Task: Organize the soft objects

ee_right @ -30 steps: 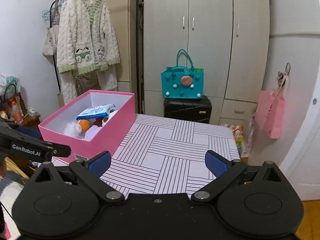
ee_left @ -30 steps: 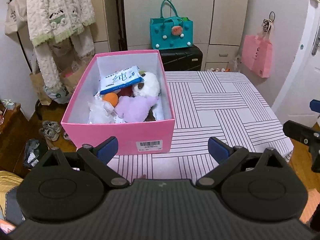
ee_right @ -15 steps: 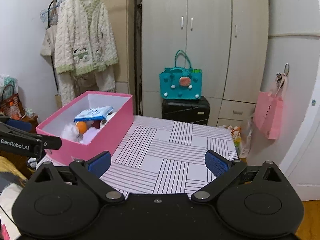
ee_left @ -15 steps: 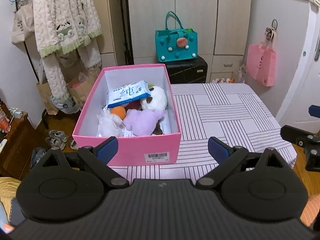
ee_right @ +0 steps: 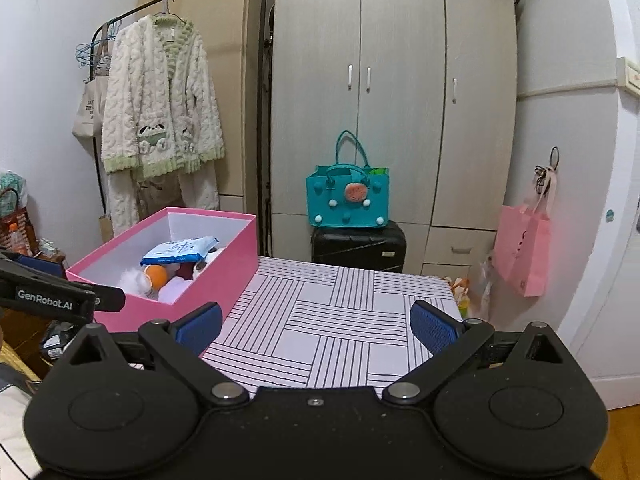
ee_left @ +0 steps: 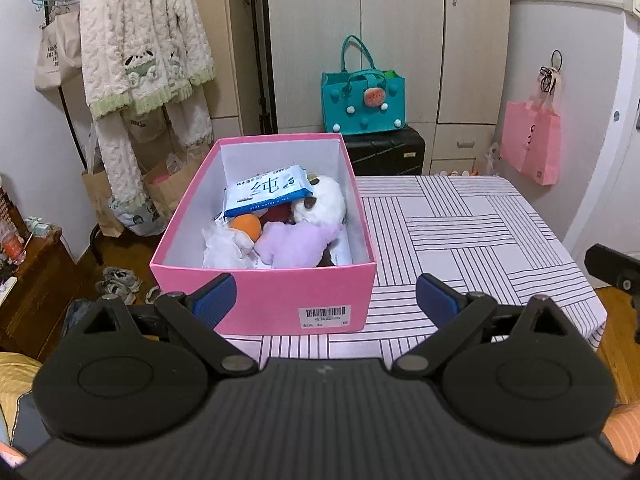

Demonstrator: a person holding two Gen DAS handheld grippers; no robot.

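Because the pink box [ee_left: 264, 300] stands with its near wall toward my left gripper [ee_left: 323, 298], that wall hides the bottoms of the soft things inside, and I can make out only their tops: a blue-and-white tissue pack [ee_left: 267, 191] at 12 o'clock in the pile, a white plush [ee_left: 320, 200] at 2 o'clock, an orange ball [ee_left: 246, 226] near the middle, a lilac plush [ee_left: 294, 242] at 5 o'clock and a crumpled white piece [ee_left: 226, 246] at 7 o'clock; a dark red patch beneath them is too buried to name. My left fingers [ee_left: 212, 300] are spread wide with nothing between them, level with the box's front. From my right gripper [ee_right: 316, 326] the box [ee_right: 216, 268] sits at 10 o'clock on the striped bench [ee_right: 340, 320], and its long side covers most of the contents, so only the pack [ee_right: 180, 251], the ball [ee_right: 157, 276] and bits of white and lilac show. My right fingers [ee_right: 434, 326] are likewise wide apart and empty over the bare bench. The right view alone shows the whole wardrobe [ee_right: 400, 100] and the coat rail; the left view alone shows the barcode label [ee_left: 324, 316] and shoes [ee_left: 118, 280] on the floor. Each view catches only a cut-off edge of the other gripper. A teal bag [ee_right: 346, 200] rests on a black suitcase [ee_right: 358, 246] beyond the bench.
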